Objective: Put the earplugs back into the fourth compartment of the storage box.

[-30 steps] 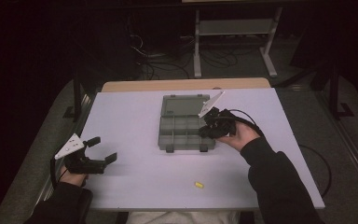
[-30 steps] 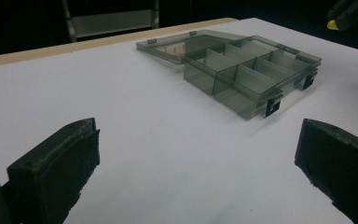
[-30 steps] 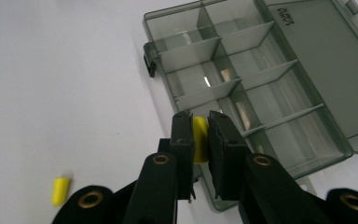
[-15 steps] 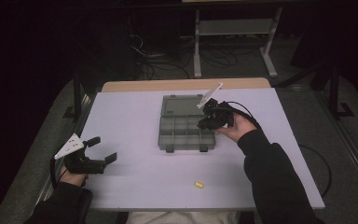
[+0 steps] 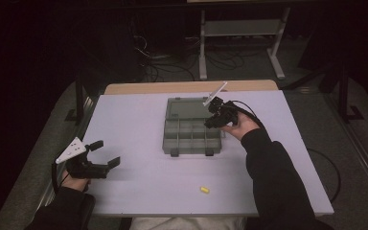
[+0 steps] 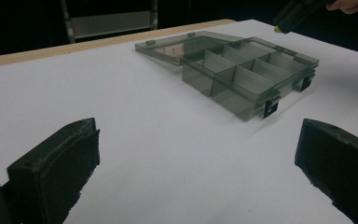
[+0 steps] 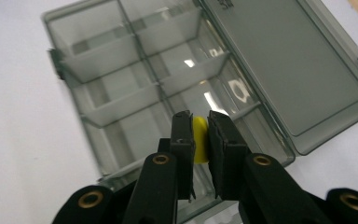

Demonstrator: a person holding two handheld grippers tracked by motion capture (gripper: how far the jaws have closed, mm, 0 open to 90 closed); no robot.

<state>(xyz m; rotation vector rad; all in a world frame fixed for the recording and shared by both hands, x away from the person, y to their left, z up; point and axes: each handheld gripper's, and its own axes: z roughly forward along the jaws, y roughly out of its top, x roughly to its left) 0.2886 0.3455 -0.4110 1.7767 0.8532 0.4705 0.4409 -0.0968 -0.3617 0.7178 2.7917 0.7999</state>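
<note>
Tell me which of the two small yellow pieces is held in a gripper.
The yellow piece clamped in the right gripper, above the open compartment box. The other yellow piece lies loose on the table, near the front edge.

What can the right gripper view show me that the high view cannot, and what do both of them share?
The right gripper view alone makes plain that the right hand-held gripper is shut on a small yellow piece, held above the compartments.

The high view alone takes in the left hand-held gripper, open over the table, and a second yellow piece lying loose near the front edge.

Both show the grey organizer box with its lid laid open flat.
</note>
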